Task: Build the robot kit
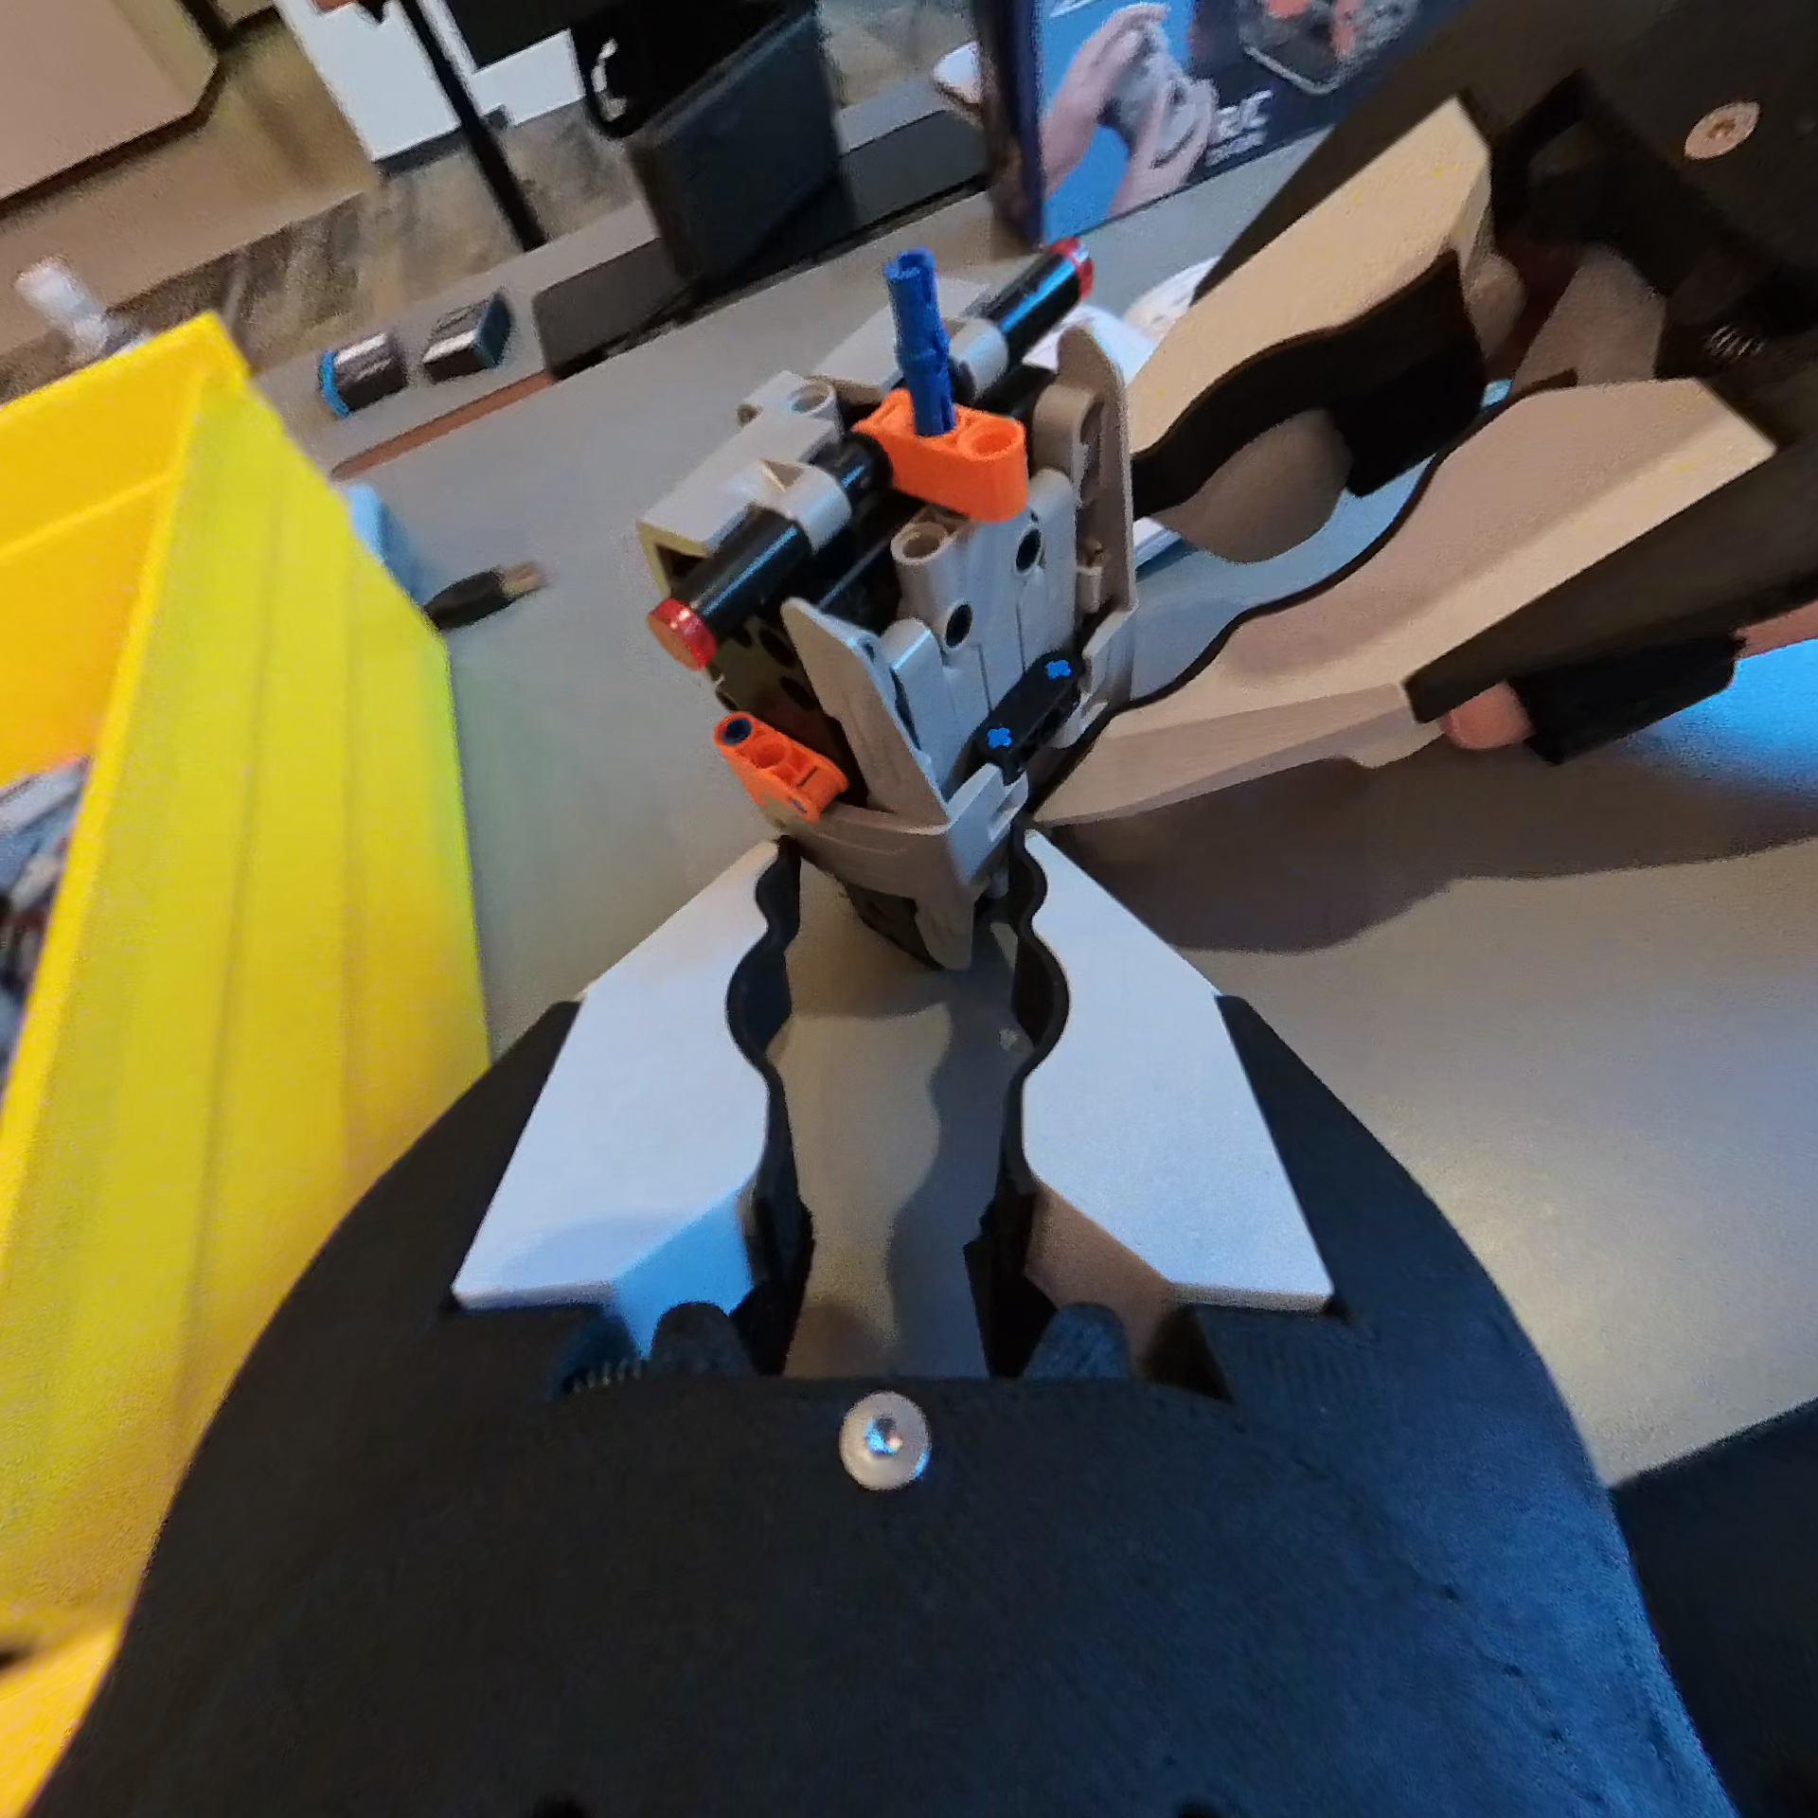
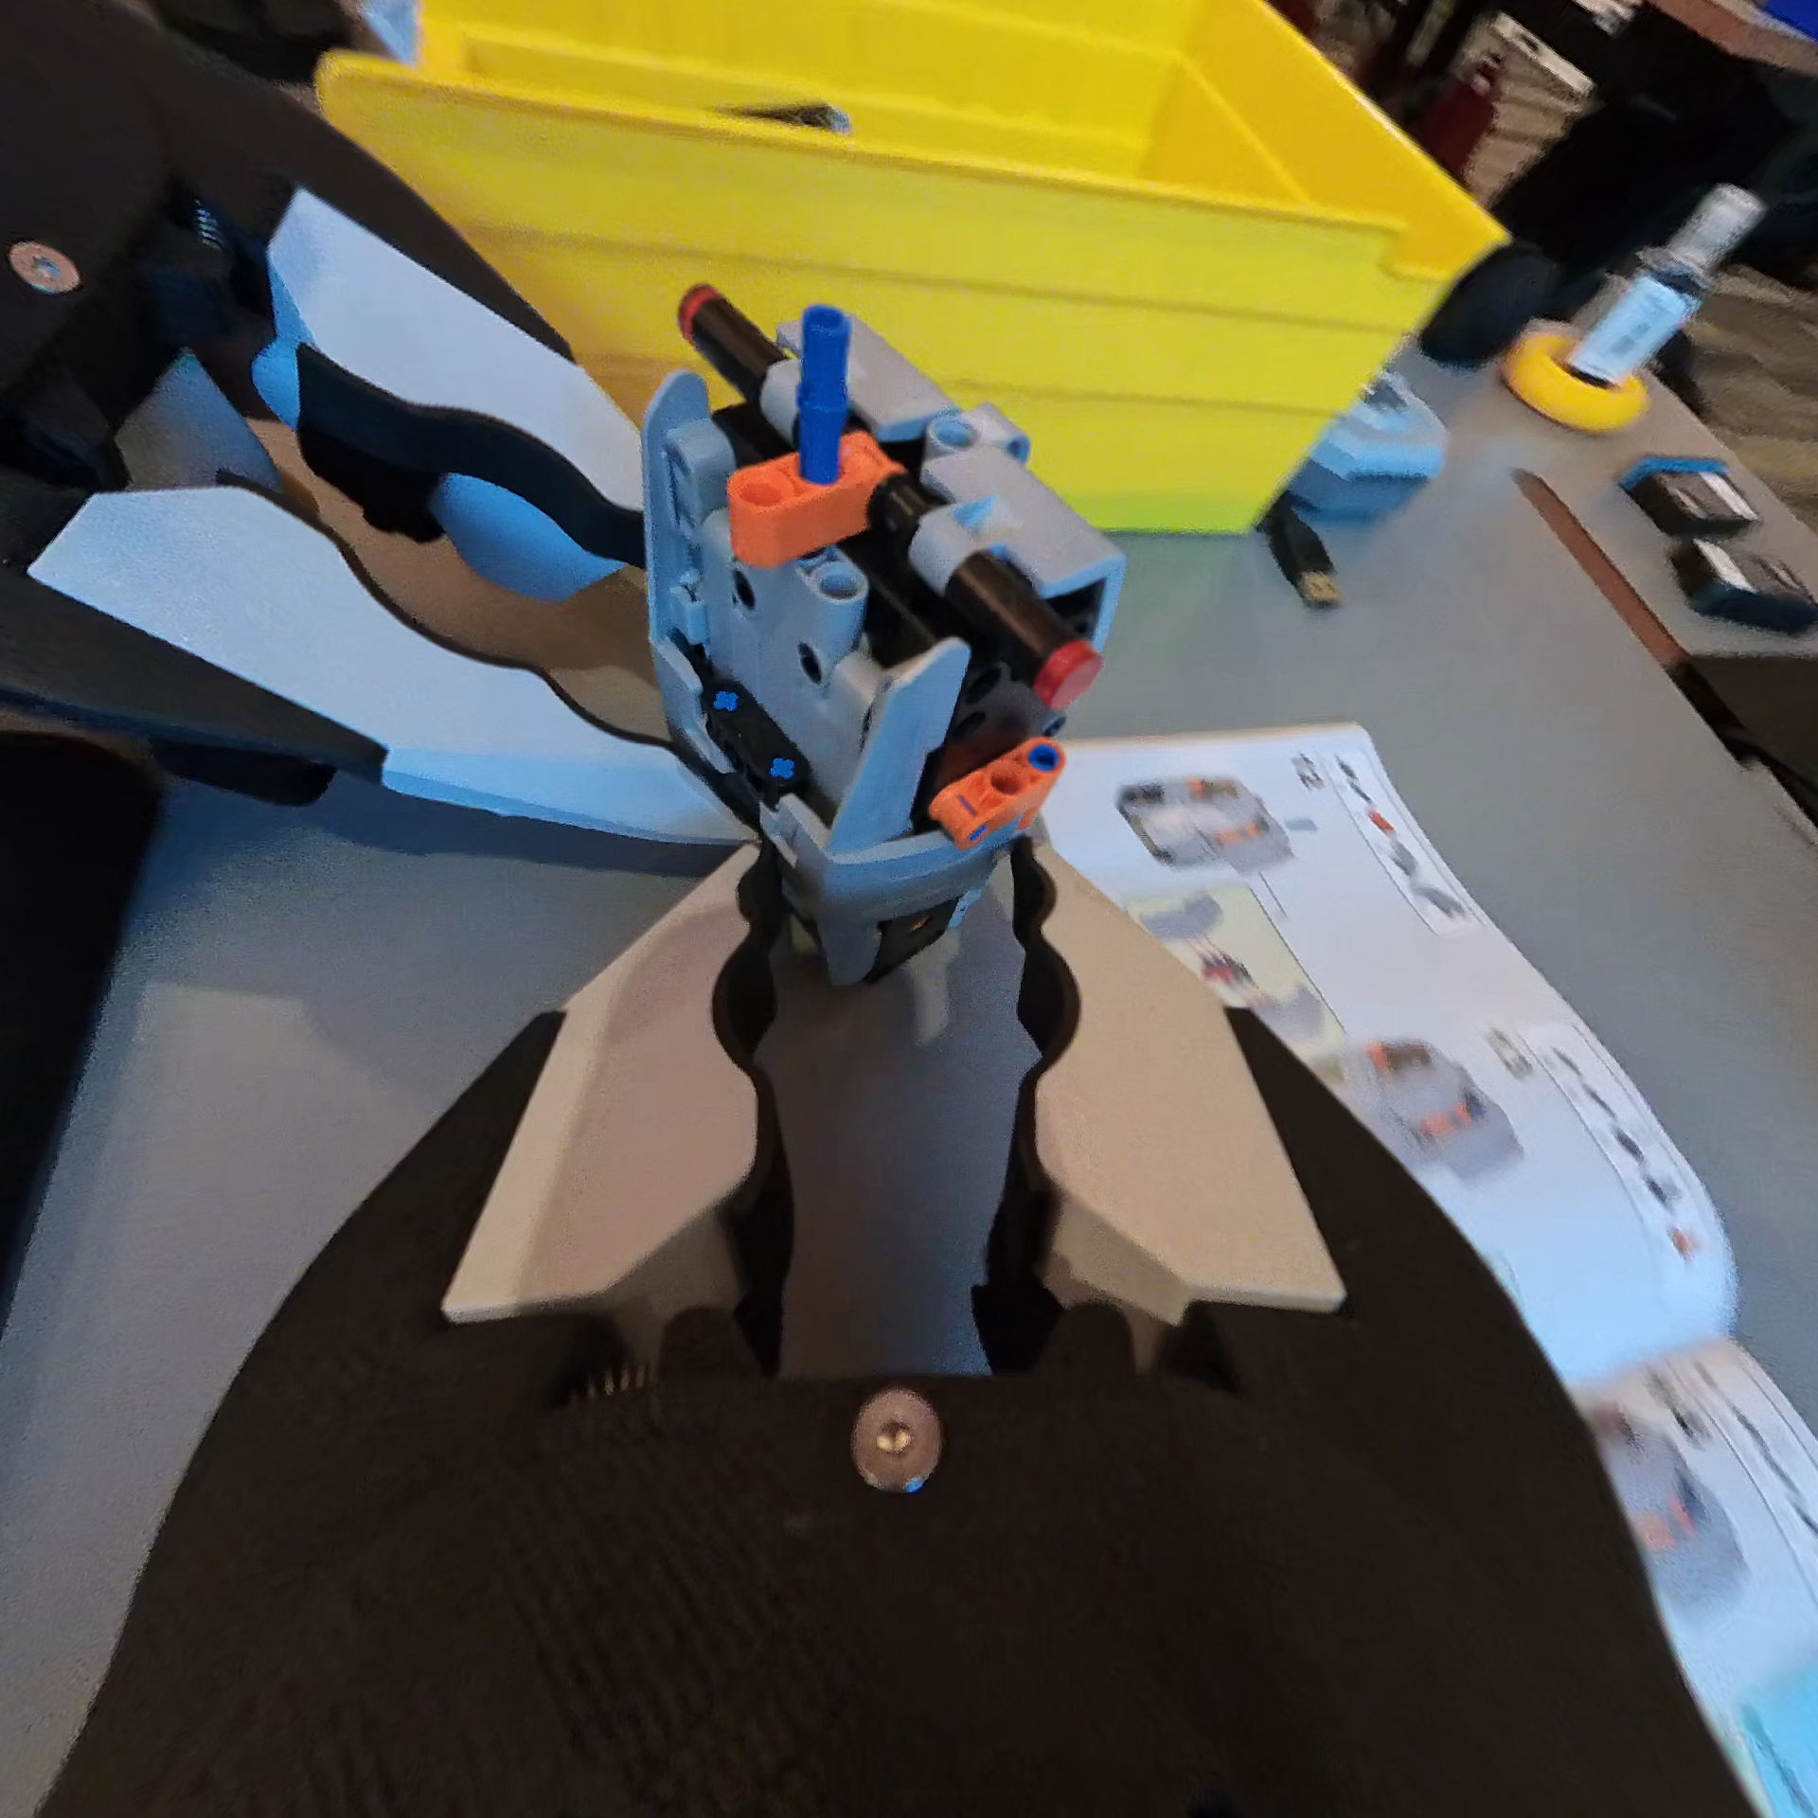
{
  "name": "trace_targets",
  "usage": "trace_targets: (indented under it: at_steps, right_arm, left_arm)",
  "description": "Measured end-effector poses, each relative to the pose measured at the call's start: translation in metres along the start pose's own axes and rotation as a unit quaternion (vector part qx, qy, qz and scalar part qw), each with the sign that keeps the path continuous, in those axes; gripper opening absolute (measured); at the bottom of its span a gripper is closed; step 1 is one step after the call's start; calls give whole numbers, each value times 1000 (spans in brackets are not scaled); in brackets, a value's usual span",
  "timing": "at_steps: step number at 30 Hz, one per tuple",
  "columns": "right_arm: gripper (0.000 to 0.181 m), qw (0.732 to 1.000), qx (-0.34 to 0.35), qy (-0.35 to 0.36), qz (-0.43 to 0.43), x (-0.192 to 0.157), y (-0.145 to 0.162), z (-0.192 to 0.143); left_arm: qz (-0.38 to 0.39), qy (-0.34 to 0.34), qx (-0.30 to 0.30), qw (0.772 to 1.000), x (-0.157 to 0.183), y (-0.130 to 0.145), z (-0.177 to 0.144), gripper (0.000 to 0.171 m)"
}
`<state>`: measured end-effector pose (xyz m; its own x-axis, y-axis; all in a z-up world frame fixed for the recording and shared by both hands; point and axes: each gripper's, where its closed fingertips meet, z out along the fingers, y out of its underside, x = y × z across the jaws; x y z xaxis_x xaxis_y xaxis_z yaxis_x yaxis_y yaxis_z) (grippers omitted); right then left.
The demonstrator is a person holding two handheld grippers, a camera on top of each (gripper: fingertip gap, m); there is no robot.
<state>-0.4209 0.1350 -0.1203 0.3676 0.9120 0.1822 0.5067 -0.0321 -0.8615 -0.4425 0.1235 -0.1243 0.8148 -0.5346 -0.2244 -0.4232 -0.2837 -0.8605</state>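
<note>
A grey and black brick-built model with orange connectors, a blue axle sticking up and black rods with red tips is held upright above the grey table. My left gripper is shut on the model's lower end. My right gripper reaches in from the right and presses on the model's side. In the right wrist view my right gripper is shut on the model at its lower end, and the left gripper clamps it from the left.
A tall yellow bin stands close on the left and also shows behind the model. An open instruction booklet lies on the table. A cable plug, small black blocks and a bottle on a yellow ring sit farther off.
</note>
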Motion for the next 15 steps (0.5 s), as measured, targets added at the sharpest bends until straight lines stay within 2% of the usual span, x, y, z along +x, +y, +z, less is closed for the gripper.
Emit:
trace_targets:
  at_steps: [6, 12, 15]
  right_arm:
    - [46, 993, -37, 109, 18, 20, 28, -44]
    - [47, 990, -27, 137, 1, 25, 30, -43]
    - [46, 992, -4, 127, 26, 21, 24, -37]
  left_arm:
    - [63, 85, 30, 994, 39, -23, 26, 40]
    - [81, 74, 39, 993, 38, -24, 30, 42]
    - [82, 56, 37, 994, 30, -20, 27, 40]
